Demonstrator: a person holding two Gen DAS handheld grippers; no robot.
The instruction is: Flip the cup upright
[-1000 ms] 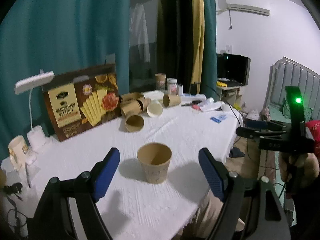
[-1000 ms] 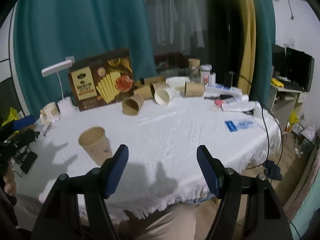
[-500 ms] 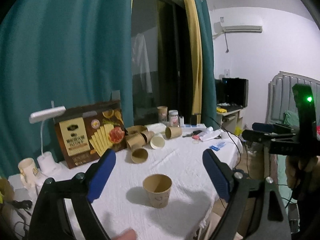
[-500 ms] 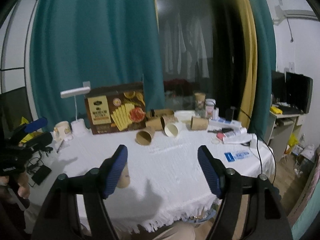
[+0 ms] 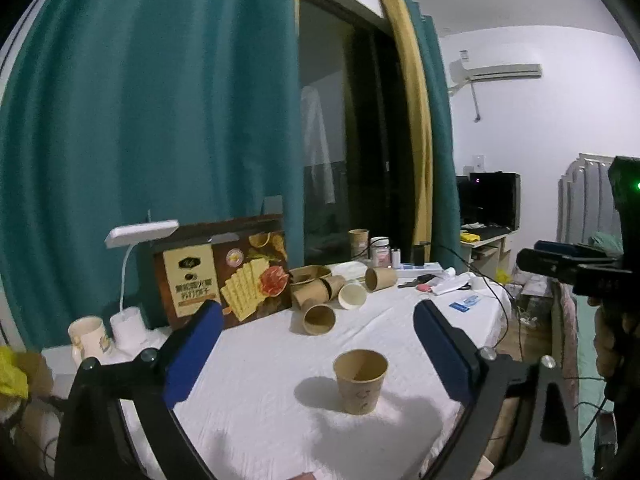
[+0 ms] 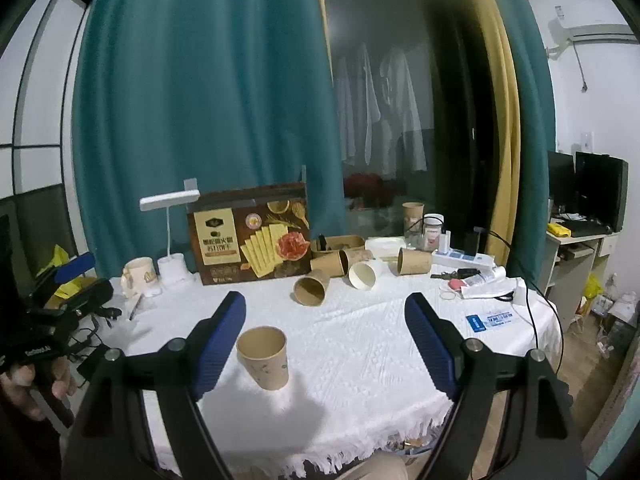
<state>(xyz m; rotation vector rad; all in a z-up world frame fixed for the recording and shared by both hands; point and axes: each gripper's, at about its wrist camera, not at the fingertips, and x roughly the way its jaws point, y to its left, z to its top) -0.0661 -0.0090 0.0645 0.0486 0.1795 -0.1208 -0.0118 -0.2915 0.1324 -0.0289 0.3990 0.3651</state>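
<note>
Cup (image 5: pixel 361 381): a brown paper cup stands upright on the white tablecloth (image 5: pixel 260 392), with its mouth up, near the front edge of the table; in the right wrist view it is at (image 6: pixel 263 357).
Left gripper (image 5: pixel 318 354): its two blue pads are spread wide and hold nothing; the cup is seen between them but farther away, not touching.
Right gripper (image 6: pixel 325 346): its blue fingers are also spread wide and empty; the cup is just beside the left finger in the view, and I cannot tell if they touch.
Other cups (image 6: pixel 309 287): several brown paper cups lie on their sides at the back of the table, and one white cup (image 6: pixel 362 274) lies among them.
Cracker box (image 6: pixel 250 234): it stands upright behind the lying cups, in front of the teal curtain (image 6: pixel 200 100).
Desk lamp (image 6: pixel 169 200): white, at the left of the box, with a mug (image 6: pixel 138 276) beside its base.
Right side of table: a power strip (image 6: pixel 464 258) and a blue card (image 6: pixel 490 320).
</note>
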